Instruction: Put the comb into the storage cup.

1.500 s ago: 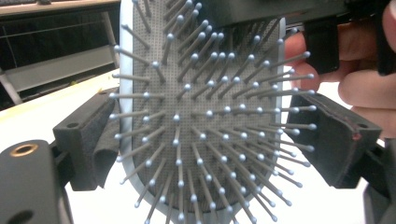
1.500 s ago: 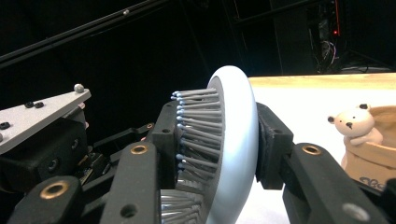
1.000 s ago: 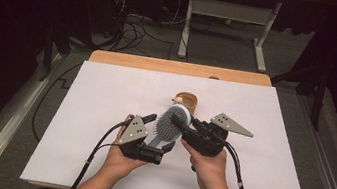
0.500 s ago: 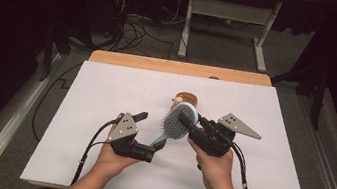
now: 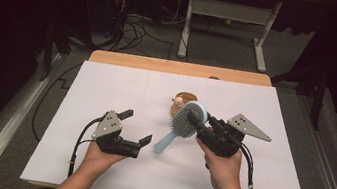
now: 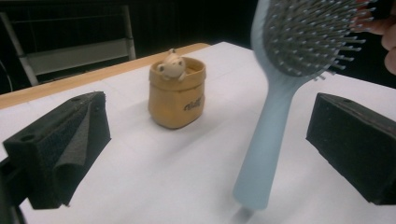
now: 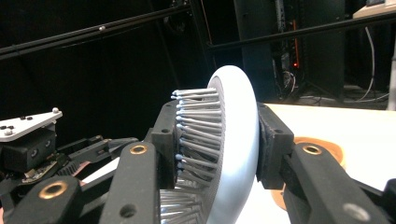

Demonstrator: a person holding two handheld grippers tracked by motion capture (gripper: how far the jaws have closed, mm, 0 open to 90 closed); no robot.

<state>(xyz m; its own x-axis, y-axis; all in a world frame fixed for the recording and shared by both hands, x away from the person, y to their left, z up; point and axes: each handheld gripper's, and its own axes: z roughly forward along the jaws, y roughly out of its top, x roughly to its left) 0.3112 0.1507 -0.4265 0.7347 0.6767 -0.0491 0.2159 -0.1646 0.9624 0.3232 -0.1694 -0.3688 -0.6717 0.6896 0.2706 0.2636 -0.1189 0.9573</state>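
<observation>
Now the left gripper has let go of the pale blue plastic hairbrush and drawn aside, jaws open; the right gripper stays clamped on its bristled head.

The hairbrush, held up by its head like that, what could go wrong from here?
The right gripper pinches the hairbrush across its bristle side and back; bristles give, so the head could slip or twist in the grip. The handle hangs free between the open jaws of the left gripper, untouched, so a late or off-centre close may miss it. A swing of the handle could knock the small tan pot with the figure behind it.
</observation>
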